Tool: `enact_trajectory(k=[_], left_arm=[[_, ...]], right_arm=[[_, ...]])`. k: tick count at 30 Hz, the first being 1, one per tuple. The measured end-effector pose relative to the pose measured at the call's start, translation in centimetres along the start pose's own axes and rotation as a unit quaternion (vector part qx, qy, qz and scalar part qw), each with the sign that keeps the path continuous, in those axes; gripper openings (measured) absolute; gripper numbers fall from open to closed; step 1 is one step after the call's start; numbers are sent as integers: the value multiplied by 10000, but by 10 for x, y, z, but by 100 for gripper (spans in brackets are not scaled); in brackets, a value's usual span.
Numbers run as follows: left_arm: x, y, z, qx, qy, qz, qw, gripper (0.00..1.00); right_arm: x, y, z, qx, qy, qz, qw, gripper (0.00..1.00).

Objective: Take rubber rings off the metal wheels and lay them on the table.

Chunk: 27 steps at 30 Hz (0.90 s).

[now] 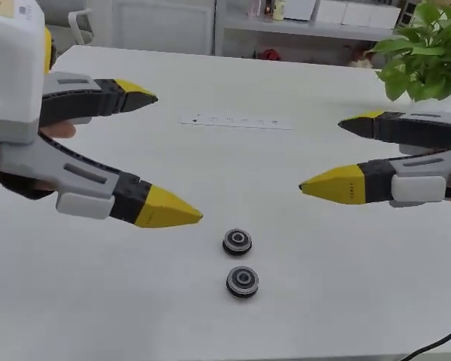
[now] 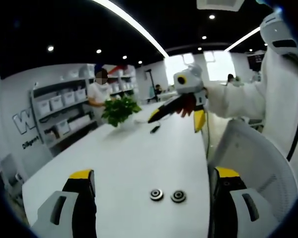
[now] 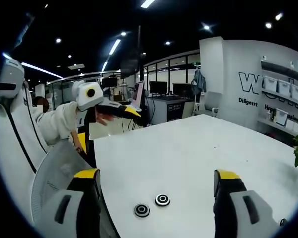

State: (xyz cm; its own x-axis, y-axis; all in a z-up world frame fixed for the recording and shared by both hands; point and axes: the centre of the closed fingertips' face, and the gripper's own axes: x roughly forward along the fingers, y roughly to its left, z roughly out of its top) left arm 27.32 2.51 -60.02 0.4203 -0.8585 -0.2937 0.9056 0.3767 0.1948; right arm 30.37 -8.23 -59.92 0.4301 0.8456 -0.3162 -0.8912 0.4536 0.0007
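Note:
Two small metal wheels with black rubber rings lie flat on the white table, one (image 1: 237, 241) just behind the other (image 1: 242, 281). They also lie side by side ahead of the jaws in the left gripper view (image 2: 156, 194) (image 2: 178, 196) and in the right gripper view (image 3: 142, 210) (image 3: 163, 200). My left gripper (image 1: 173, 154) hovers open at the left, above and behind the wheels. At the right my right gripper (image 1: 323, 154) is open too, its yellow tips facing the left one. Nothing is between either pair of jaws.
A leafy green plant (image 1: 425, 53) stands at the table's far right corner. A thin white strip (image 1: 235, 121) lies on the table behind the wheels. A black cable (image 1: 436, 342) crosses the near right corner. Shelves (image 1: 308, 22) stand beyond the table; a person (image 2: 100, 94) stands by them.

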Motion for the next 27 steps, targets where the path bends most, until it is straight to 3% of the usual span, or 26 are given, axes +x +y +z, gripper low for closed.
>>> enact_trajectory(k=[4, 6, 10, 15, 22, 25, 27], left_arm=[[11, 3, -5, -109, -85, -50, 9999, 100], [19, 4, -11, -167, -94, -49, 9998, 100], [29, 5, -21, -190, -104, -34, 9998, 100], [39, 1, -27, -351, -269, -159, 9989, 94], [57, -4, -48, -401, -65, -343, 9986, 92], [64, -1, -59, -446, 70, -304, 9985, 90], [67, 0, -64, -444, 133, -295, 9985, 91]], right_arm=[[13, 1, -6, 101, -9, 83, 9999, 91], [21, 3, -8, 162, -167, 177, 9996, 92], [34, 6, -23, 222, -85, 339, 9991, 89], [44, 9, -35, 261, -107, 376, 9989, 87], [54, 15, -50, 162, -100, 540, 9984, 82], [62, 20, -66, 209, 37, 658, 9976, 83], [64, 23, -81, 301, 278, 748, 9964, 81]])
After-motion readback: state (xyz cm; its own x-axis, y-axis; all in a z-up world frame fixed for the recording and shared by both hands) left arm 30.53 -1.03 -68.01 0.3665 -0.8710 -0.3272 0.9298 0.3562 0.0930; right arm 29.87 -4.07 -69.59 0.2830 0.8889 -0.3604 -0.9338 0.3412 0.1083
